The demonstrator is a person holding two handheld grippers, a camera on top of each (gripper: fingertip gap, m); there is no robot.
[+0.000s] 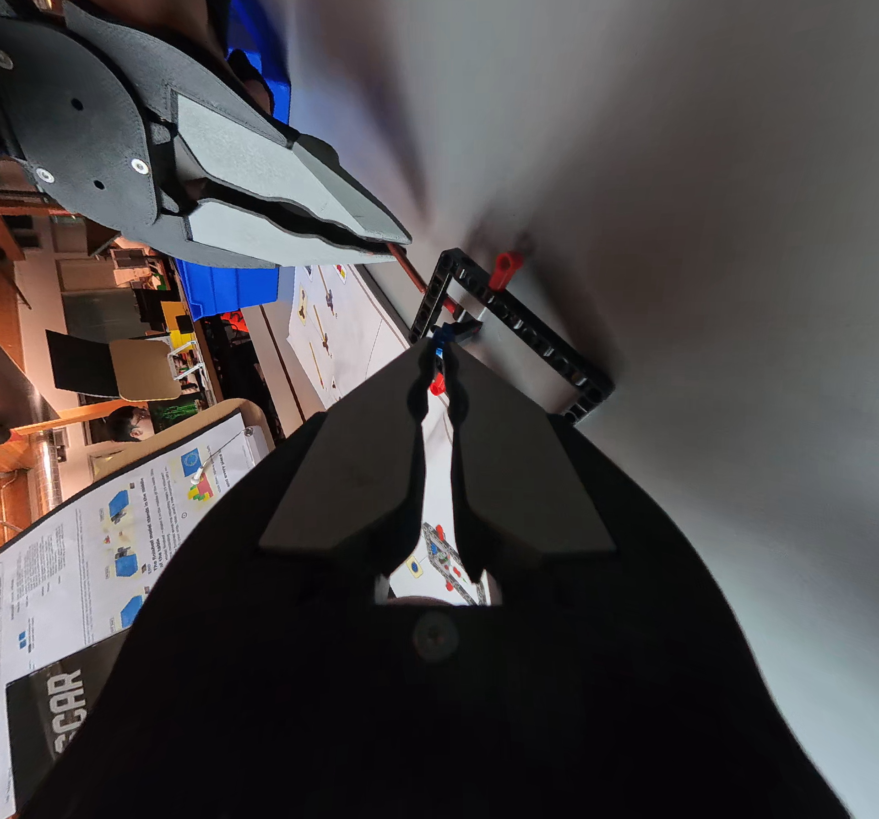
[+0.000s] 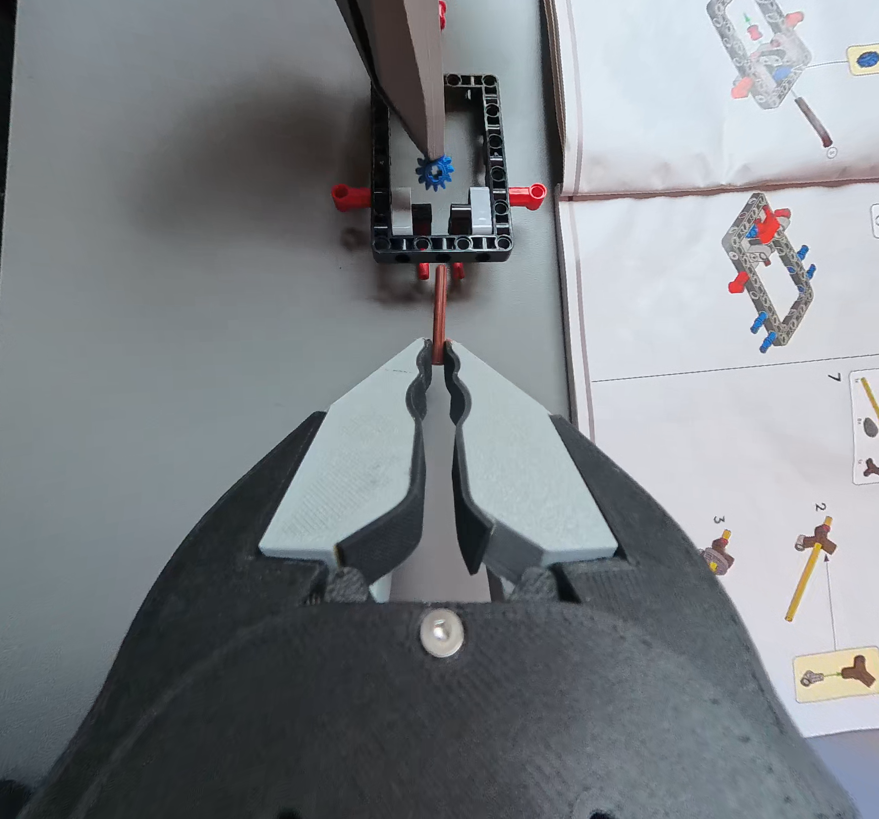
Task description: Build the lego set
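Right wrist view: black lego frame (image 2: 442, 168) lies flat on grey tabletop (image 2: 190, 177), just left of instruction booklet (image 2: 713, 272). My right claw (image 2: 435, 344) pinches brown axle (image 2: 440, 310) at frame's near edge. My left claw (image 2: 434, 153) grips blue gear (image 2: 434, 172) inside frame.

A smooth pale grey tabletop (image 2: 190, 130) is filling the scene under soft light. Beyond its edge, blue plastic bins (image 1: 228, 284) and wooden shelving (image 1: 28, 234) are glowing under warm lamps.
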